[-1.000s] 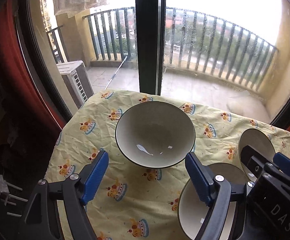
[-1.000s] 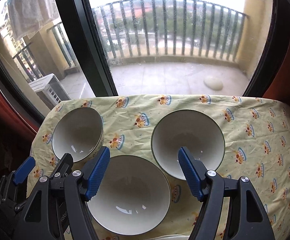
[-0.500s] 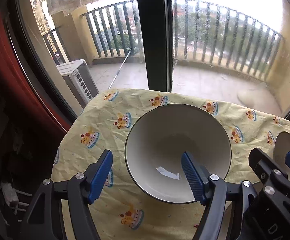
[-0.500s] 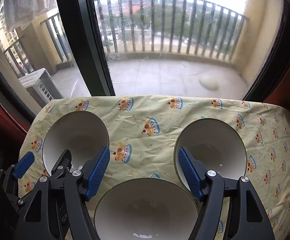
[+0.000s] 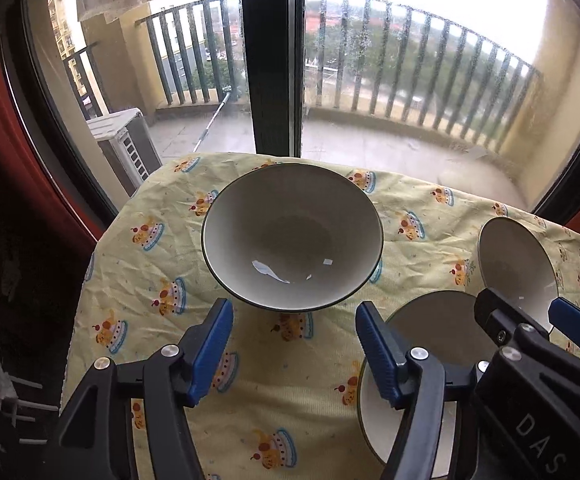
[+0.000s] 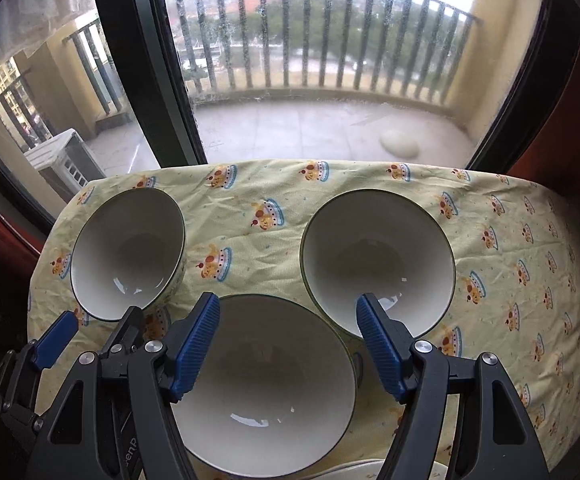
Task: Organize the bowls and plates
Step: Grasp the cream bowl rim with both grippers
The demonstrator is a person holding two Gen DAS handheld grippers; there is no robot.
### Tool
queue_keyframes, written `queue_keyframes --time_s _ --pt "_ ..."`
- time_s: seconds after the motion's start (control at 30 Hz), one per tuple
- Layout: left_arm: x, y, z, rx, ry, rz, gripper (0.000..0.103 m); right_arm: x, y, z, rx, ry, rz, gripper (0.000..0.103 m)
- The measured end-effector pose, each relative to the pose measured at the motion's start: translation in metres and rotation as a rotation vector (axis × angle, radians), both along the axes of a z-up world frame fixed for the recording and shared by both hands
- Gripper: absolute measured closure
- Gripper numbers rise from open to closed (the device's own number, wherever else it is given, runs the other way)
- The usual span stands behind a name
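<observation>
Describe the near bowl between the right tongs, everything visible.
The near bowl is round, glossy off-white inside, ceramic by the look, with a thin dark green rim. It sits upright and empty on the yellow cake-print tablecloth, nearest of three bowls, its rim close to the right bowl; contact unclear. The right tongs hang open over it, pads apart, not visibly touching. Window glints show low inside. A pale rim of something lies at its near edge.
</observation>
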State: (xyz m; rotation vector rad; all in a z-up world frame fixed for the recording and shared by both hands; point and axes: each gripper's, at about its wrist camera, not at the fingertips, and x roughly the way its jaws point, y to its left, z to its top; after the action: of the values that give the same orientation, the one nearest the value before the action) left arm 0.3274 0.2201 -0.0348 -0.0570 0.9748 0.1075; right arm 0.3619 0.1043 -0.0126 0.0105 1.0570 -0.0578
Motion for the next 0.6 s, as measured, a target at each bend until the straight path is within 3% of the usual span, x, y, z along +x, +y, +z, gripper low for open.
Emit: queue_keyframes --time_s 0.13,0.33,0.5,0.6 --pt "-0.014 -0.014 -0.007 -0.026 0.025 -0.019 0.041 -0.024 -0.009 0.002 -0.081 -0.030 -0.008 0.029" --pt "-0.031 -0.025 -0.016 -0.049 0.032 -0.018 0.046 -0.047 -0.030 -0.014 -0.020 0.004 -0.066 0.030" --pt "-0.039 -0.024 -0.020 -0.087 0.014 -0.009 0.063 -0.055 -0.032 -0.022 -0.019 -0.019 -0.098 0.031" --pt "-0.040 -0.027 -0.022 -0.071 0.002 -0.014 0.068 -0.052 -0.028 -0.027 -0.022 -0.018 -0.086 0.042"
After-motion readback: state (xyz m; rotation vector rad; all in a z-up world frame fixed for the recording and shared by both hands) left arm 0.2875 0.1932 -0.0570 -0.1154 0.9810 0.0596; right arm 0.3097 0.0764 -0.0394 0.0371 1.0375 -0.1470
